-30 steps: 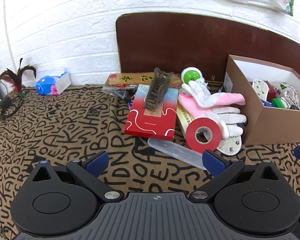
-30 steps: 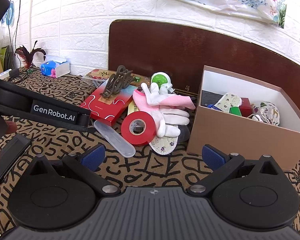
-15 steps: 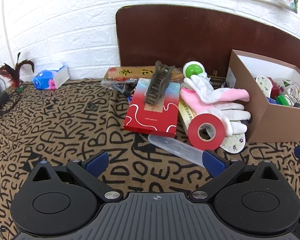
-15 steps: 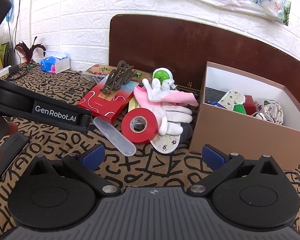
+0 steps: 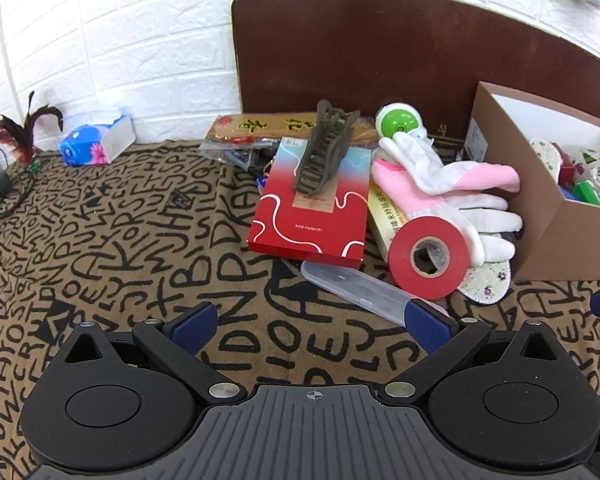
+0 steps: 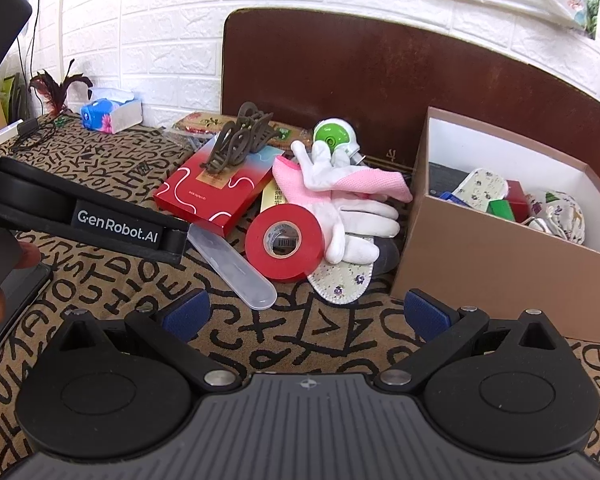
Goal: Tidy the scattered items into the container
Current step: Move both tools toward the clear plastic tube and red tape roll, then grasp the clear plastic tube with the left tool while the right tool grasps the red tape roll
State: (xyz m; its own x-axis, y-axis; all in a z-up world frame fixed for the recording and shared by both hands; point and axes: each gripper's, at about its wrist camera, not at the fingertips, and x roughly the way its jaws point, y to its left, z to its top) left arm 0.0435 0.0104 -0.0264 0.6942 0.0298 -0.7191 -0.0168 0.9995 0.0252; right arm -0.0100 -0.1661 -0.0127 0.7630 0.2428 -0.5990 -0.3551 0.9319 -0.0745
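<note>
The box (image 6: 480, 248) stands at the right of the cloth (image 5: 112, 248), open-topped and already holding several small things. The scattered pile lies just left of it. A red tape roll (image 6: 285, 238) leans near the front, touching the white and pink gloves (image 6: 340, 204), which drape over a floral insole (image 6: 340, 278) beside the box wall. A clear case (image 5: 360, 286) lies flat in front of the tape. Farther left is a red packet (image 5: 314, 204) with a brown hair claw (image 5: 326, 146) standing on it. A green and white reel (image 5: 398, 124) sits behind the gloves, against the brown board (image 5: 380, 52). A tissue pack (image 5: 96, 142) lies far left by the wall, well apart from the pile.

The left gripper (image 5: 314, 322) hangs low over the cloth, spread wide and empty; its right finger overlaps the near end of the clear case in view. The right gripper (image 6: 306, 316) is likewise spread and empty, in front of the insole and the box.

This looks like the reach for the next item, with most of the pile yet to go. The clear case or the tape is nearest. The case is flat and slick, so the fingers would need to straddle its narrow width and close squarely, then lift over the box wall.
</note>
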